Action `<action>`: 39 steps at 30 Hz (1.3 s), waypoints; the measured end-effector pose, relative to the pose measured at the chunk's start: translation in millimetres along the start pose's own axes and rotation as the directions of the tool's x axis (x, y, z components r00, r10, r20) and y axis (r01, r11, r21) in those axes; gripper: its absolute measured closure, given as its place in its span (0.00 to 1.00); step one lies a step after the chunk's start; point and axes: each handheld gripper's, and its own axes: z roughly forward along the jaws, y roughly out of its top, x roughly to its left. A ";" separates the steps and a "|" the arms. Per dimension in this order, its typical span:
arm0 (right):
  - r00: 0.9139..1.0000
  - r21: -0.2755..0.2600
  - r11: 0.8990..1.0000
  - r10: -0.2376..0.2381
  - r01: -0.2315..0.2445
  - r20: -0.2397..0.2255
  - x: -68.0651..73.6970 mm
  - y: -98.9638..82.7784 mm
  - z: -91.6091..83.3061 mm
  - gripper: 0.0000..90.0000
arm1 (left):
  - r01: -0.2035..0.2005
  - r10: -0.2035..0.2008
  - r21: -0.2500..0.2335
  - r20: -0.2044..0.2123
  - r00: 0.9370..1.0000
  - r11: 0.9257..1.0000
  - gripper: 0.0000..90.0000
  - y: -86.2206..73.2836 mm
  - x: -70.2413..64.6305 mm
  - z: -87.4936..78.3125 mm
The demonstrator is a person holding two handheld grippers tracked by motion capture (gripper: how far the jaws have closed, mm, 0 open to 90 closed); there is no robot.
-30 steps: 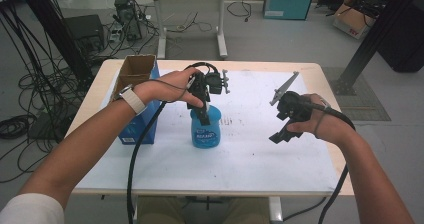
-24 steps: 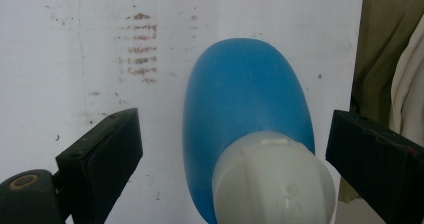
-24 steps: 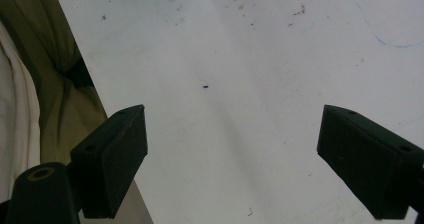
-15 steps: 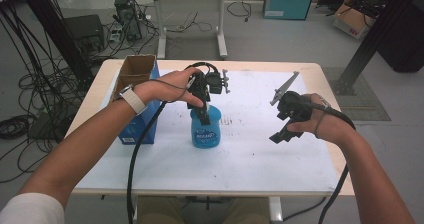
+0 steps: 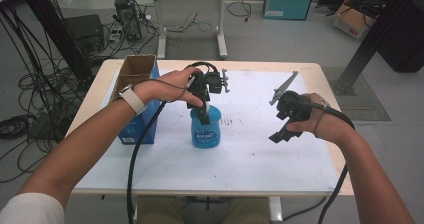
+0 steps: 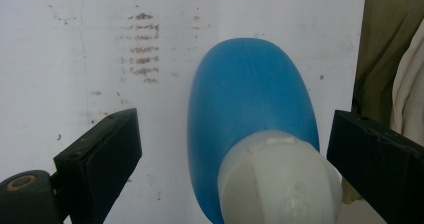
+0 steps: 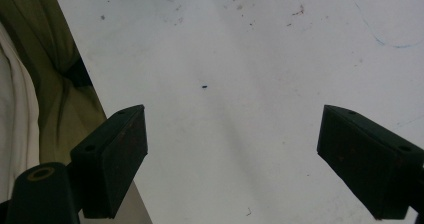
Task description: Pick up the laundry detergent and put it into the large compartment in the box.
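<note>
The blue plastic bottle with the white cap (image 5: 205,128) stands upright near the middle of the white tabletop (image 5: 250,154), long axis straight up, cap toward the left gripper (image 5: 202,115) held right above it. From the high view the cap is mostly hidden behind that gripper and the left hand (image 5: 175,84), so you can't really see the jaws there. The left gripper view sorts that out: looking down along the bottle (image 6: 252,109), the rounded white cap (image 6: 280,179) sits low between the two black jaws, which are spread wide with clear gaps on both sides, nothing gripped. The label text is too small to read (just a pale patch on the blue). The right gripper (image 5: 286,130) is held off toward the right edge of the tabletop, well apart from the bottle, and its own view has the jaws spread wide over bare, scuffed white surface, plus the near edge of the tabletop with olive cloth past it. An open brown-and-blue cardboard box (image 5: 135,99) stands by the left edge, partly covered by the left forearm.
</note>
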 end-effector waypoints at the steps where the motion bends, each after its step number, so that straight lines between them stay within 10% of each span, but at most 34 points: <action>1: 1.000 -0.001 1.000 0.000 0.000 0.000 -0.1 0.0 0.2 0.14 | 0.000 0.000 0.000 0.000 1.000 1.000 0.09 -0.2 0.0 0.0; 39: 1.000 0.002 1.000 0.000 0.000 0.004 0.0 0.2 -0.8 0.14 | 0.000 0.000 0.005 -0.003 1.000 1.000 0.09 -0.8 -0.2 -0.1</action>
